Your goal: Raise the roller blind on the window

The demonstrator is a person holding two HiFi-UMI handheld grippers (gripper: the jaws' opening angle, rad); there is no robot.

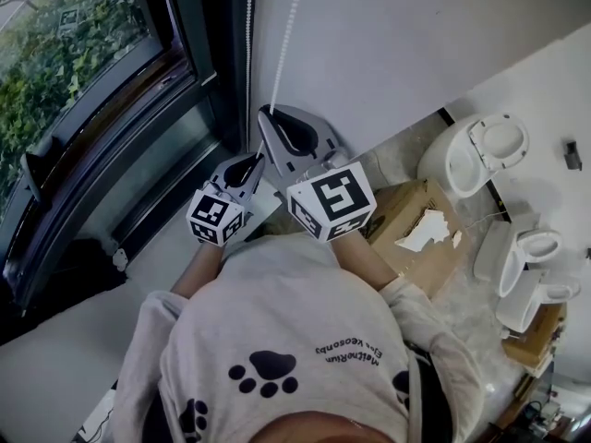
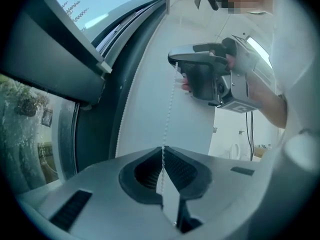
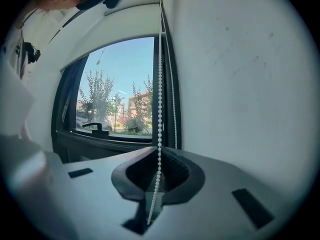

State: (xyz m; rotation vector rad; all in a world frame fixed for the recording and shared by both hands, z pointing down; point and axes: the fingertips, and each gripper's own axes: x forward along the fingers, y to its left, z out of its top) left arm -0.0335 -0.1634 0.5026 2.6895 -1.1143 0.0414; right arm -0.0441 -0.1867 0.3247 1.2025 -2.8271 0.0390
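Beyond the near paw-print sweatshirt (image 1: pixel 277 340), left gripper (image 2: pixel 163 150) and right gripper (image 3: pixel 159 153) each pinched the bead chain (image 3: pixel 159 84), which might slip if jerked.

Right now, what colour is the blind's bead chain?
White. The bead chain shows best in the right gripper view.

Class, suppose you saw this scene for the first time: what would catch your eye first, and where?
Two grippers pinch the white bead chain hanging by the wall beside the window: the right gripper higher, the left gripper below it. To the right, white toilets sit on the floor by a cardboard box.
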